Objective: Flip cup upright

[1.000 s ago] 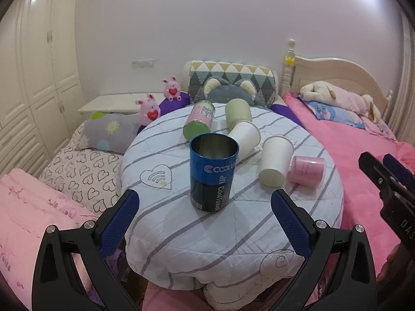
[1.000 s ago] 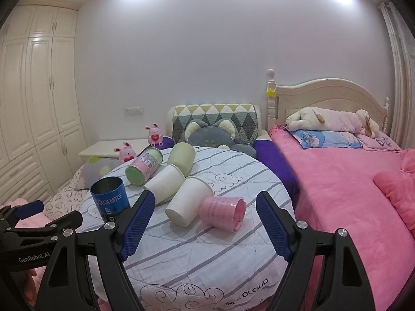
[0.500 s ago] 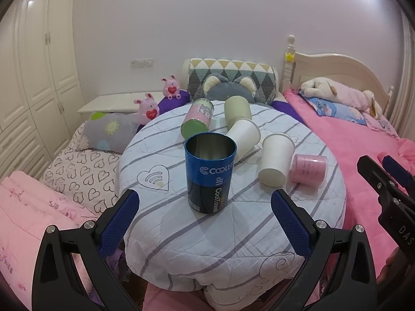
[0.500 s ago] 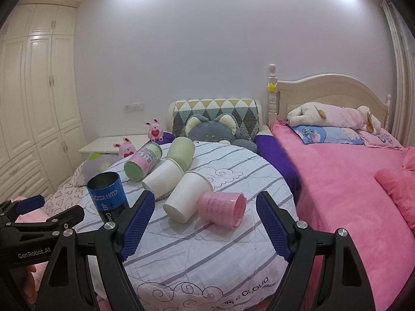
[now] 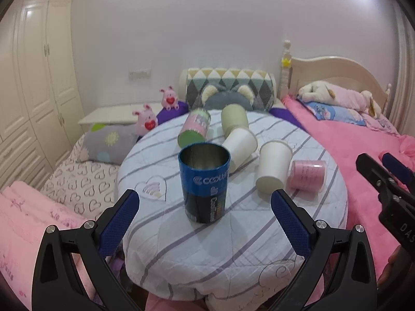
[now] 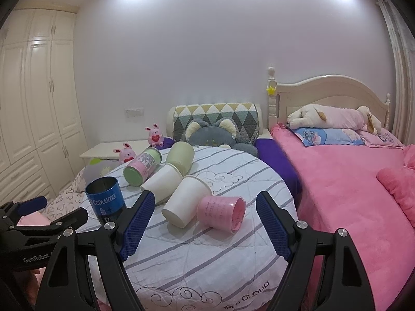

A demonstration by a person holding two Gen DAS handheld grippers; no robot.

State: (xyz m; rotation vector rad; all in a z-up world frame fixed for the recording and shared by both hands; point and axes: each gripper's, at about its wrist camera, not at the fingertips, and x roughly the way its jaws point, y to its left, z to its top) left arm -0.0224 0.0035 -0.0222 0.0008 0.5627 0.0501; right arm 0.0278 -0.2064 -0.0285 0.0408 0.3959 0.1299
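A blue metal cup (image 5: 204,184) stands upright near the front of the round striped table (image 5: 181,246); it also shows in the right wrist view (image 6: 105,199). Behind it, lying on their sides, are a pink cup (image 5: 307,175) (image 6: 223,213), two white cups (image 5: 273,169) (image 5: 240,147), a pale green cup (image 5: 233,120) and a pink-and-green can (image 5: 195,129). My left gripper (image 5: 205,212) is open and empty, just in front of the blue cup. My right gripper (image 6: 205,220) is open and empty, short of the pink cup.
A pink bed (image 6: 350,181) with a plush dog (image 6: 334,116) lies to the right. Cushions and small pink plush toys (image 5: 145,121) sit behind the table. White wardrobes (image 5: 31,83) line the left wall.
Both grippers have drawn back slightly and risen; the cups have not moved and both stay open.
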